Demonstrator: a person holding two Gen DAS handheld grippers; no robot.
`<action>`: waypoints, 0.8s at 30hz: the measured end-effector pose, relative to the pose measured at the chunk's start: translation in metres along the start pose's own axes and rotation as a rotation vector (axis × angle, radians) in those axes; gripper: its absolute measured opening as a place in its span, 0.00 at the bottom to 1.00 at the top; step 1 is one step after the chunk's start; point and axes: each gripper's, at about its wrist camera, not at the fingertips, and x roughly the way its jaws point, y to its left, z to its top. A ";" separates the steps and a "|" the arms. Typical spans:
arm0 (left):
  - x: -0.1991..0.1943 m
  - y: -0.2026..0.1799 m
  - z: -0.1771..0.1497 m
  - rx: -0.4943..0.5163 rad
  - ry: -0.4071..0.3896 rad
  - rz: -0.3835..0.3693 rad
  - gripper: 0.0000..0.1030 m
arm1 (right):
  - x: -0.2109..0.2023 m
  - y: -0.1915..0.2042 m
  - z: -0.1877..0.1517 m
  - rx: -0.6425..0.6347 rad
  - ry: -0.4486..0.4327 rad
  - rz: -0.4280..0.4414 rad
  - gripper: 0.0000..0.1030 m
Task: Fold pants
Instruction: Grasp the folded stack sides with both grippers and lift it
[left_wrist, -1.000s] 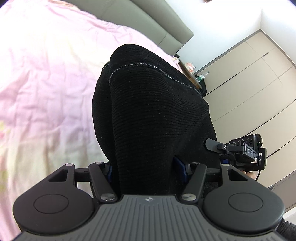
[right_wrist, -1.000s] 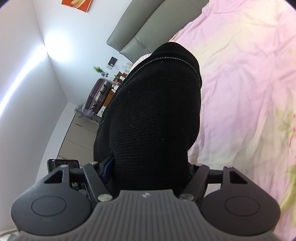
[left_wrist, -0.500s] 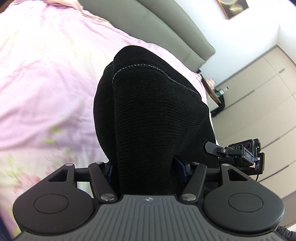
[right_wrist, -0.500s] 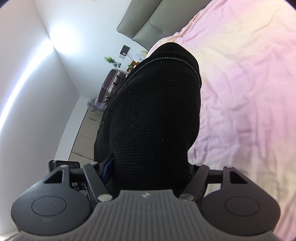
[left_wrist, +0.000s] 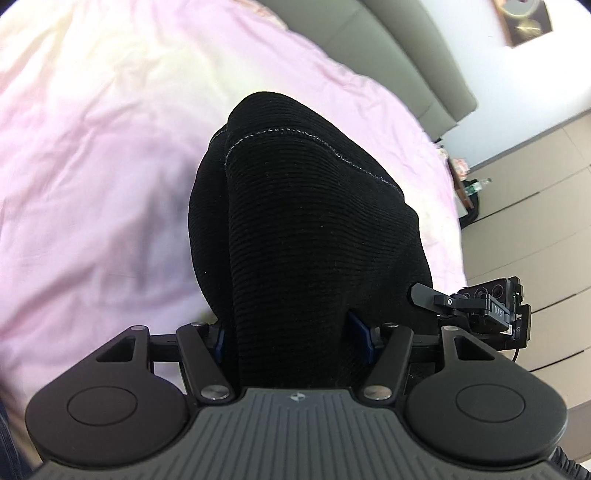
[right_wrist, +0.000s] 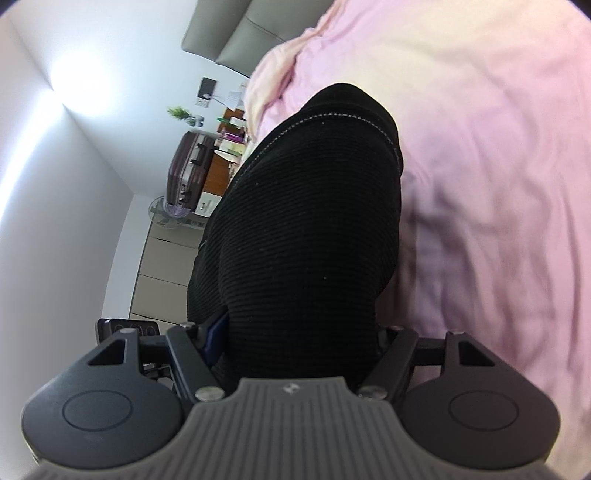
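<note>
The black ribbed pants (left_wrist: 306, 236) hang bunched between the fingers of my left gripper (left_wrist: 291, 339), which is shut on them above the pink bed. My right gripper (right_wrist: 295, 339) is shut on the same pants (right_wrist: 310, 229), whose hem with pale stitching points away from the camera. The fabric covers both pairs of fingertips. The right gripper shows at the right edge of the left wrist view (left_wrist: 487, 310). Part of the left gripper shows at the left of the right wrist view (right_wrist: 125, 326).
A pink floral bedsheet (left_wrist: 92, 166) lies under both grippers, also in the right wrist view (right_wrist: 498, 184). A grey headboard (left_wrist: 406, 48) is at the far side. Beige wardrobe doors (left_wrist: 535, 221) stand right. A purple suitcase (right_wrist: 188, 170), a fan and a cluttered nightstand stand beside the bed.
Both grippers, still holding the pants, have swung over the bed: more of the sheet and headboard comes into view and the background is blurred by the motion. The grip looks the same.
</note>
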 end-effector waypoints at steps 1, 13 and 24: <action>0.004 0.005 0.002 -0.007 0.007 0.008 0.68 | 0.008 -0.007 0.003 0.014 0.005 -0.004 0.64; 0.003 0.039 -0.007 -0.022 0.022 0.014 0.71 | 0.033 -0.027 0.013 -0.024 0.026 -0.032 0.66; -0.011 0.003 -0.059 0.100 0.050 0.133 0.92 | 0.002 -0.039 -0.061 -0.088 0.080 -0.092 0.84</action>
